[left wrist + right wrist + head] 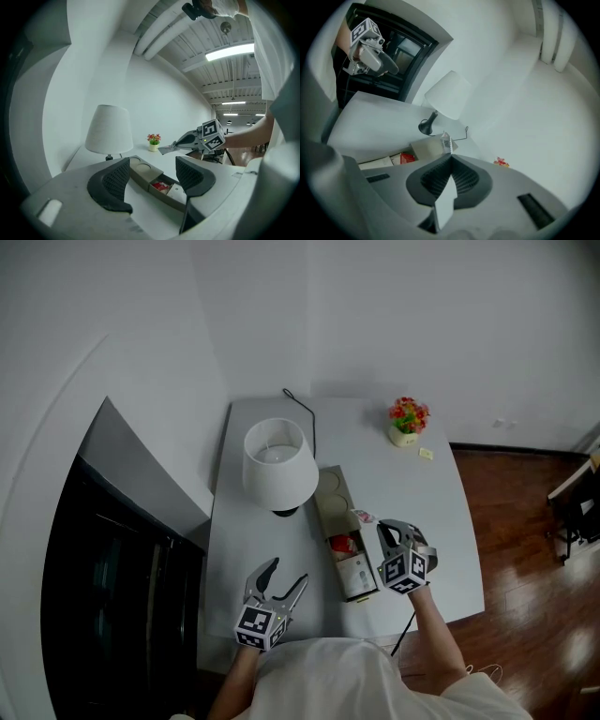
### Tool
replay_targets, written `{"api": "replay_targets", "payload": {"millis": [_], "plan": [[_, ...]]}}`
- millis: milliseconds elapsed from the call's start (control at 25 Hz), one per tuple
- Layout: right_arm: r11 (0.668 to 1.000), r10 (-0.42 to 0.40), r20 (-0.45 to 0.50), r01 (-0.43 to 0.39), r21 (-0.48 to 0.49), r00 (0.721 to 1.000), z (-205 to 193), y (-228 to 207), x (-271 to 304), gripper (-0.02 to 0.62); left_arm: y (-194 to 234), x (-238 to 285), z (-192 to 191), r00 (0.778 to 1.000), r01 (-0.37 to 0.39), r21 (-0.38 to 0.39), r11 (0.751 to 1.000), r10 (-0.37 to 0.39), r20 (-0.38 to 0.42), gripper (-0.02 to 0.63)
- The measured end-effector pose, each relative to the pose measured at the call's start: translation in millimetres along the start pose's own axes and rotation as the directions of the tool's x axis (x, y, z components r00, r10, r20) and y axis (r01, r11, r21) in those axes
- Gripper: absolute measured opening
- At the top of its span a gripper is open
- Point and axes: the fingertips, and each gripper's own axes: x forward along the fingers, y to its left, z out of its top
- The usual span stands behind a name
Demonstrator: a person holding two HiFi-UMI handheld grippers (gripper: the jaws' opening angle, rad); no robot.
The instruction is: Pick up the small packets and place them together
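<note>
A long grey tray (322,517) lies on the white table (422,512), with red packets (344,545) and a white packet (356,575) in its near compartments. My right gripper (381,527) hovers beside the tray's right side, shut on a small clear packet (363,517). In the right gripper view the packet (446,142) sticks out past the closed jaws. My left gripper (288,572) is left of the tray near the front edge, open with nothing between its fingers. The left gripper view looks along its jaws at the tray (140,174), the red packets (161,186) and the right gripper (174,146).
A white table lamp (279,463) stands just behind the tray, its cable (305,413) running to the back. A small flower pot (408,420) and a yellow scrap (426,454) sit at the back right. A dark cabinet (112,568) borders the table's left side.
</note>
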Motion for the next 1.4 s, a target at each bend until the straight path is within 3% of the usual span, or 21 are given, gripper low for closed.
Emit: {"api": "replay_targets", "payload": {"millis": [320,560,640,800,840,920,1040,1240,1400], "plan": [[0.999,0.017,-0.072,-0.02,-0.041,0.997,-8.9,33.9,99.5,0.003,10.8,-2.2,-5.1,0.999,-0.04,-0.002,0.999,0.04,-0.027,0.295],[0.987,0.153,-0.049,-0.155,-0.048,0.987,-10.6,68.8,136.9,0.003,20.7,-10.6,-11.4,0.996,-0.082,-0.01,0.997,0.081,-0.047,0.295],[0.98,0.195,-0.031,-0.196,-0.03,0.98,-5.8,78.2,141.2,0.04,23.5,-12.7,-13.9,0.995,-0.09,-0.011,0.996,0.089,-0.055,0.295],[0.986,0.153,0.014,-0.154,0.07,0.988,7.7,72.1,144.8,0.049,24.9,-14.5,-16.1,0.994,-0.099,-0.02,0.995,0.097,-0.057,0.295],[0.983,0.15,0.019,-0.151,0.101,0.989,8.5,71.1,145.8,0.07,24.4,-14.2,-16.3,0.994,-0.098,-0.021,0.995,0.097,-0.056,0.295],[0.976,0.166,0.005,-0.165,0.144,0.986,4.9,74.0,147.1,0.326,22.8,-13.4,-15.9,0.994,-0.095,-0.019,0.995,0.094,-0.053,0.295],[0.974,0.152,-0.005,-0.149,0.17,0.988,3.5,70.9,138.5,0.33,20.4,-12.5,-16.0,0.995,-0.088,-0.018,0.996,0.087,-0.049,0.295],[0.955,0.013,0.164,-0.061,0.291,0.986,39.1,34.8,86.4,0.33,15.7,-11.1,-12.9,0.997,-0.075,-0.036,0.997,0.074,-0.019,0.295],[0.9,-0.037,0.345,-0.118,0.418,0.938,66.9,19.1,20.6,0.33,13.9,-10.7,-0.9,0.997,-0.063,-0.054,0.997,0.065,0.037,0.291]]}}
